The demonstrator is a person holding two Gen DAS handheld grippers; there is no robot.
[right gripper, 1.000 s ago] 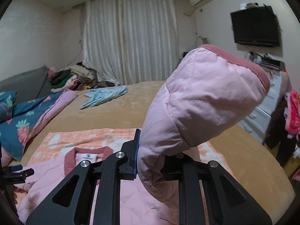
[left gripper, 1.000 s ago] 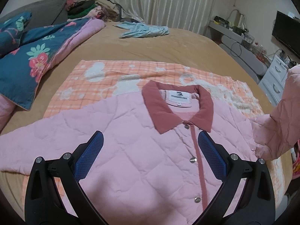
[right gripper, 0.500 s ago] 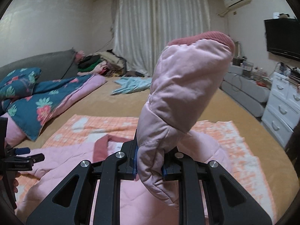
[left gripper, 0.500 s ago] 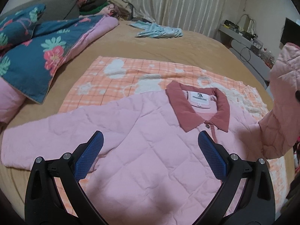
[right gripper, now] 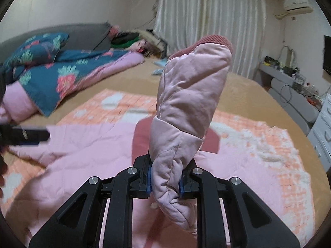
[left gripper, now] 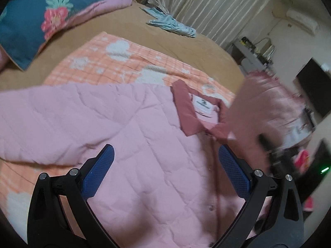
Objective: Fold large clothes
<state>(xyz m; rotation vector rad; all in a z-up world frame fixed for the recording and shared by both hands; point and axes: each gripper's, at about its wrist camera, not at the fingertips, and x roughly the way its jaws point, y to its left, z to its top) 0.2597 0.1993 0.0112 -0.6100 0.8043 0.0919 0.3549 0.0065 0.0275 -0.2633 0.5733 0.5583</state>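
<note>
Holding: right gripper [right gripper: 164, 183] clamps the jacket [left gripper: 134, 144] sleeve [right gripper: 190, 103] aloft
Left gripper [left gripper: 165, 169]: wide, empty
Risk: padded sleeve slipping, ruining fold

Tan bed [left gripper: 86, 41] (orange checked blanket [left gripper: 128, 66], floral quilt [left gripper: 41, 16] atop)

My bed [right gripper: 244, 91] has a tan cover, with an orange checked blanket [left gripper: 115, 62] spread over its middle. To my left a blue floral quilt [right gripper: 62, 76] lies bunched up. A pale blue garment [left gripper: 171, 23] lies near the far edge. White curtains [right gripper: 206, 20] hang behind the bed, an air conditioner [right gripper: 296, 4] is mounted high on the wall, and a grey desk [right gripper: 289, 82] holds clutter.
</note>
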